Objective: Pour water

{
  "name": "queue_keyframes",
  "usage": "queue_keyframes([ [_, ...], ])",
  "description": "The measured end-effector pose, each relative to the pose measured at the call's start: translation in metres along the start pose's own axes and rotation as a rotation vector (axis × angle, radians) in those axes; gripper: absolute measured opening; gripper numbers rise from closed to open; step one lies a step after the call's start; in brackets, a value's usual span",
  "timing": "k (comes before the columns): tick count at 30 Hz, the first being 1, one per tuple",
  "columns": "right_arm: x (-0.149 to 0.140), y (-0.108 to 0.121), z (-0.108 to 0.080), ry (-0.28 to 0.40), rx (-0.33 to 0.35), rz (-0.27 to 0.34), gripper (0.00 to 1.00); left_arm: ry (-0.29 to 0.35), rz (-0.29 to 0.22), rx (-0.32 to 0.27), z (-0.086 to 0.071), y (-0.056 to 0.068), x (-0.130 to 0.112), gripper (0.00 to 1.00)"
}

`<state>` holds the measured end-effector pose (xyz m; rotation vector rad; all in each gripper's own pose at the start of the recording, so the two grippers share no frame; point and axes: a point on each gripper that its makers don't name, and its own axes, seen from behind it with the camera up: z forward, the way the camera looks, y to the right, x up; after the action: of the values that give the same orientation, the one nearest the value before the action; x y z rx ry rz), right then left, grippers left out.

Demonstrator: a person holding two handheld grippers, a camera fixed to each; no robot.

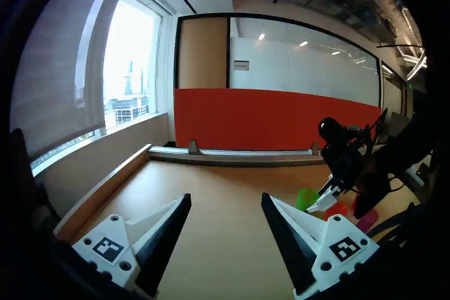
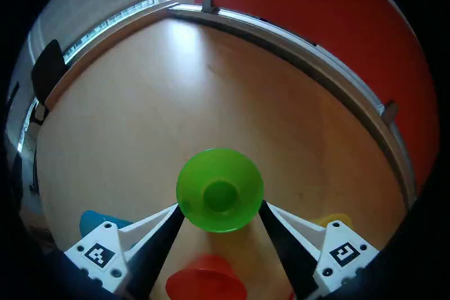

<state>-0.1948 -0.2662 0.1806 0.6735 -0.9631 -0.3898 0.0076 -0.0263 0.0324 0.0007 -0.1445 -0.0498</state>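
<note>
2 claws: the left gripper gapes above the wooden table; the right gripper flanks an upright green cup (whether it presses, I cannot tell), an orange cup just beside.

We count two grippers, the left gripper and the right gripper, and each one has two fingers and two little black-and-white squares. We count five cups, one of each colour: a green cup, a red cup, a blue cup, a yellow cup and a pink cup. We also see one table, one big window with one blind, and one red wall.
</note>
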Motion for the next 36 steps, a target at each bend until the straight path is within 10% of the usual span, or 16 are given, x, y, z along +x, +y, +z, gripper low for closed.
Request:
queue_keyframes([
  [36, 0.0058, -0.0065, 0.0034, 0.081, 0.024, 0.006, 0.83, -0.018, 0.011, -0.005, 0.0052, 0.0023, -0.0073, 0.92],
])
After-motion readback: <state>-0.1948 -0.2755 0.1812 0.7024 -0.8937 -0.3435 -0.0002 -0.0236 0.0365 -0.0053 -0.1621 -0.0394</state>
